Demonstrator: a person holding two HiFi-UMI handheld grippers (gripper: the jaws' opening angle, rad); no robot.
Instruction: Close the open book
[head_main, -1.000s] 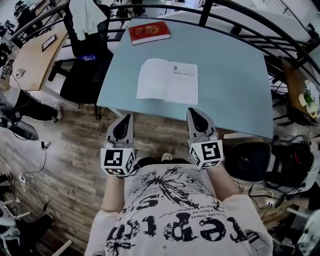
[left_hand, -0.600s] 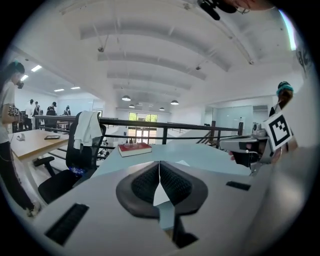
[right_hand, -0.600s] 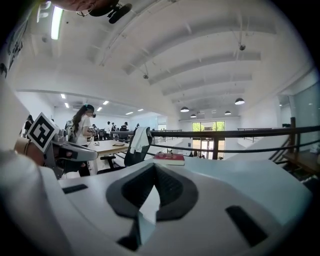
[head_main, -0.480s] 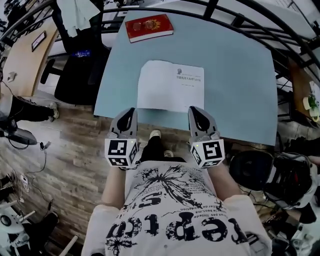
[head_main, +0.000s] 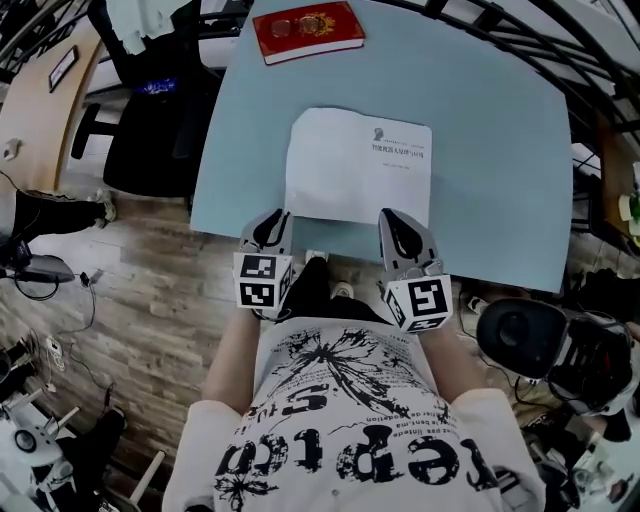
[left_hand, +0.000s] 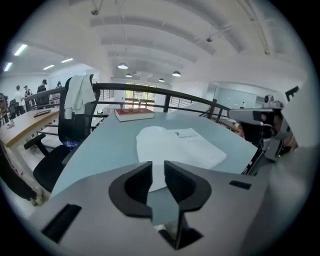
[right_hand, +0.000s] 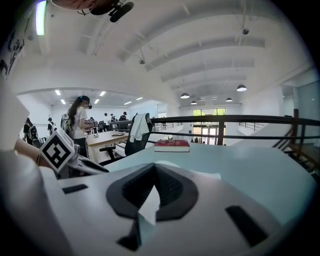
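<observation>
An open book (head_main: 358, 167) lies flat on the light blue table (head_main: 500, 150), white pages up, with a few printed lines on its right page. My left gripper (head_main: 272, 220) hovers at the table's near edge, just short of the book's near left corner. Its jaws are opening, with a narrow gap and nothing between them. The left gripper view has the book (left_hand: 180, 147) just beyond that gripper (left_hand: 158, 172). My right gripper (head_main: 394, 220) sits by the book's near right corner, shut and empty. In its own view, that gripper (right_hand: 154, 169) hides most of the book (right_hand: 202, 175).
A closed red book (head_main: 307, 30) lies at the table's far edge. A black office chair (head_main: 150, 110) draped with a white garment stands left of the table, beside a wooden desk (head_main: 35, 100). A dark railing (left_hand: 165, 92) curves behind the table. Black gear (head_main: 520, 335) lies on the floor at right.
Both grippers have moved forward and down from in front of the table to its near edge, close to the book's near corners. The book has not moved.
</observation>
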